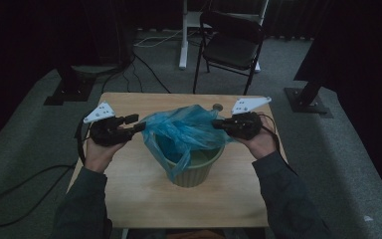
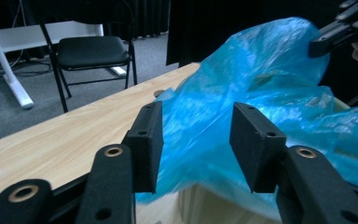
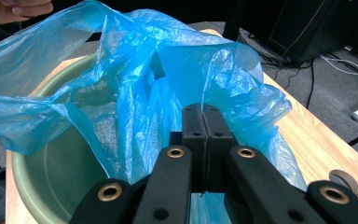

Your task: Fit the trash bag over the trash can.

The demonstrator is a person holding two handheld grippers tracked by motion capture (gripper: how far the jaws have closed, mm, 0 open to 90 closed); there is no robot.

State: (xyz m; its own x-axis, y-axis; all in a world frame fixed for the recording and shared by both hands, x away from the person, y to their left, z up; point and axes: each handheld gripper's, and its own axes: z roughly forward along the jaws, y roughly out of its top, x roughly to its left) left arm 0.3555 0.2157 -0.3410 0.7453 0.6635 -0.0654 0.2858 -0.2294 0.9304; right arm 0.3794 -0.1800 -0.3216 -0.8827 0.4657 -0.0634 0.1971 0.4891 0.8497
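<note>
A thin blue plastic bag [image 1: 184, 129] is draped into and over a pale green ribbed bin [image 1: 194, 172] in the middle of the wooden table [image 1: 144, 199]. My right gripper [image 1: 219, 123] is at the bag's right top edge, and in the right gripper view its jaws [image 3: 206, 112] are pressed together on the blue film [image 3: 135, 70] above the bin [image 3: 51, 182]. My left gripper [image 1: 138, 124] hovers at the bag's left edge. In the left gripper view it [image 2: 196, 112] stands open, with the bag [image 2: 261, 70] lying just beyond the gap, untouched.
A small round disc [image 1: 217, 106] lies on the table behind the bin. A black folding chair [image 1: 231, 45] and a white desk leg [image 1: 183, 35] stand beyond the far edge. Dark stands and cables sit on the grey carpet at both sides.
</note>
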